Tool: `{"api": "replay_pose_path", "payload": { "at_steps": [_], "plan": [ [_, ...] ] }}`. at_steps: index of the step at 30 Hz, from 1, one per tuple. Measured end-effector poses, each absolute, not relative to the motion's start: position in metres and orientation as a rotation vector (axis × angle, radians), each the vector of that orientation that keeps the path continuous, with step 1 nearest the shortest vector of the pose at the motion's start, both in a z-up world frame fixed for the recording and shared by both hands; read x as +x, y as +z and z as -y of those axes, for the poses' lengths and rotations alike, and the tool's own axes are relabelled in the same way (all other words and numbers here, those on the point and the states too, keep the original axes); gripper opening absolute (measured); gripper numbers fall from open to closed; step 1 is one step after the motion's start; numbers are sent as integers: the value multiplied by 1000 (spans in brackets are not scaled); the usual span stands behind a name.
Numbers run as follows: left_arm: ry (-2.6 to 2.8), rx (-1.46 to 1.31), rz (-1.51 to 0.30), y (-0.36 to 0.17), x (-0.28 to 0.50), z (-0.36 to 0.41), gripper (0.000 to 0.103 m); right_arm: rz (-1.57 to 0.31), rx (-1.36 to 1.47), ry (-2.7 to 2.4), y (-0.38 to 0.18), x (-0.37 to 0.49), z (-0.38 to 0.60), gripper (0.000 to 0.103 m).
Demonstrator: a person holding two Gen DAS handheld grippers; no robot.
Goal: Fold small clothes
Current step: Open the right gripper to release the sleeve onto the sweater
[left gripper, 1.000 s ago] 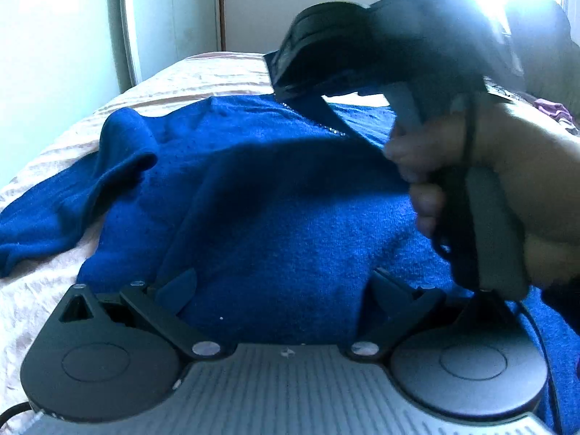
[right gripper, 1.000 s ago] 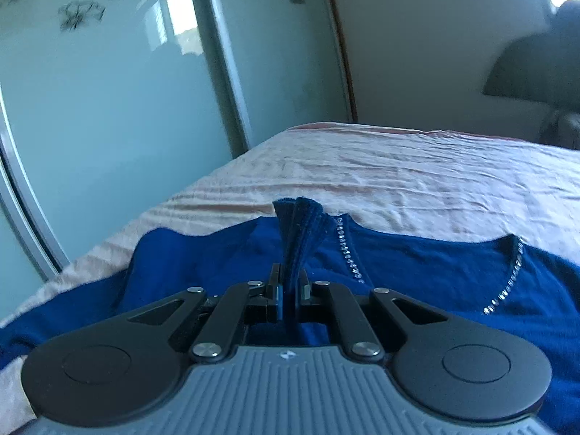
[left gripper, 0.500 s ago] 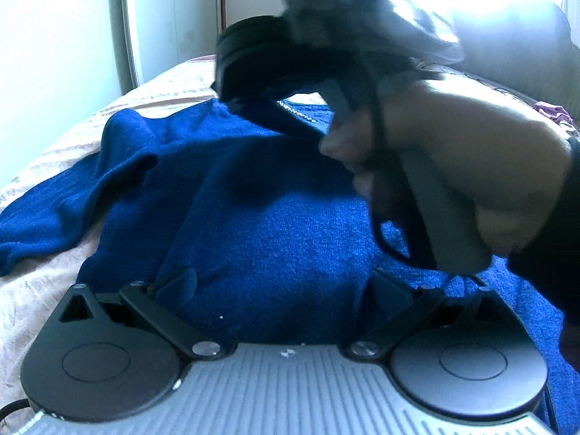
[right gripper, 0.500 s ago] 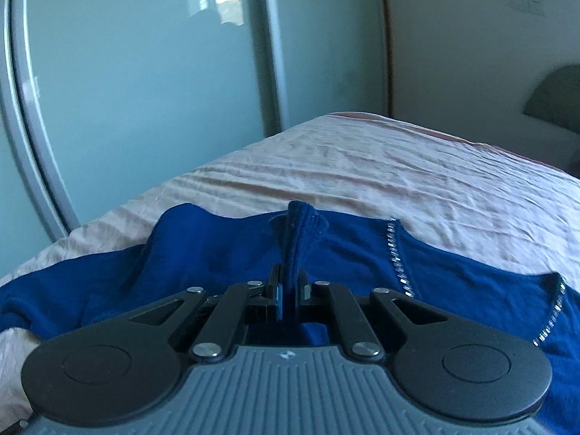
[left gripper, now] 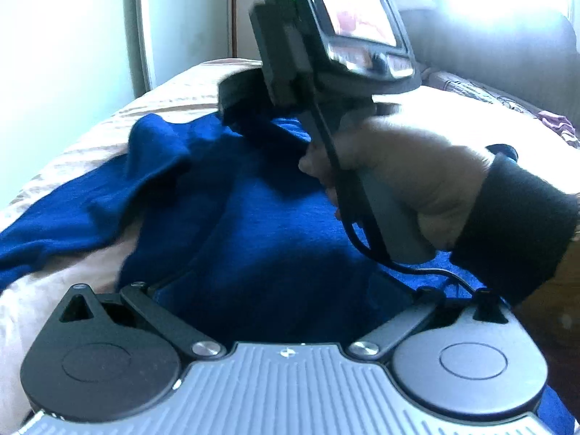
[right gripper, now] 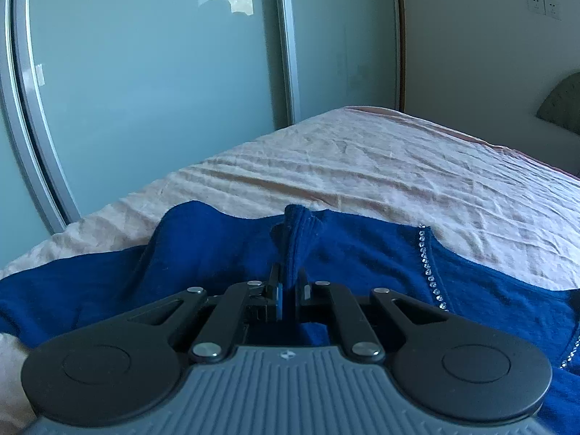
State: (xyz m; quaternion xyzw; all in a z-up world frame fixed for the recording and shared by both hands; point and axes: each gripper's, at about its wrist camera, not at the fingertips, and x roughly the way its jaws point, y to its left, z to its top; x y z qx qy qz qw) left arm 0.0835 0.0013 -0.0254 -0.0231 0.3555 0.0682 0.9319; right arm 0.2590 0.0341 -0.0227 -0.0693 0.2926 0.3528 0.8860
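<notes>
The blue sweater [left gripper: 253, 224] lies spread on the bed [right gripper: 362, 166], over a pale, wrinkled sheet, with one sleeve [left gripper: 72, 214] going out to the left side. In the right wrist view, the right gripper [right gripper: 289, 290] has its fingers closed on a raised fold of the sweater, and this pinched cloth stands up between them like a small ridge. The same view shows a line of small shiny stones [right gripper: 429, 264] along the neckline, to the right of the fold; the left wrist view does not show this trim. The left wrist view shows other things: the left gripper [left gripper: 275, 290] has its fingers wide apart, low over the near part of the sweater, with blue cloth between them, but I cannot tell if they touch it. In front of it, the person's right hand [left gripper: 406, 181] in a dark cuff holds the handle of the right gripper, and a small screen [left gripper: 357, 18] with a green light sits on top of that tool. This hand and tool hide much of the far right part of the sweater. Behind the bed there are frosted sliding doors [right gripper: 152, 83] and a plain wall with sockets [right gripper: 543, 6].
</notes>
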Motion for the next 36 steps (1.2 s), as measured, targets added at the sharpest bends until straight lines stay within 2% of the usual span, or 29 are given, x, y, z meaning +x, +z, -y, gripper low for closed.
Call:
{"api": "replay_pose_path", "payload": {
  "at_steps": [3,5,6,7,16,25,31,36],
  "plan": [
    [186,-37,-710,-17,73,-10,103,-644,-150,744,-30,263,-39,13],
    [211,-34,-695,-10,67,-17,103,-665,-148,759,-34,264,-40,30],
    [223,-33,-691,-8,63,-21,103,-663,-151,760,-35,262,-40,47],
    [233,-32,-689,-5,60,-26,103,-654,-154,760,-34,259,-40,58],
    [431,-41,-663,3,29,-91,103,-501,-99,803,2,215,-30,60],
    [601,11,-659,9,-6,-142,103,-656,-15,1057,-8,169,-63,60],
    [648,76,-653,-2,-26,-169,103,-680,-38,1132,-14,140,-79,60],
    [619,160,-652,-9,-28,-173,92,-684,-78,1159,-18,120,-91,60]
  ]
}}
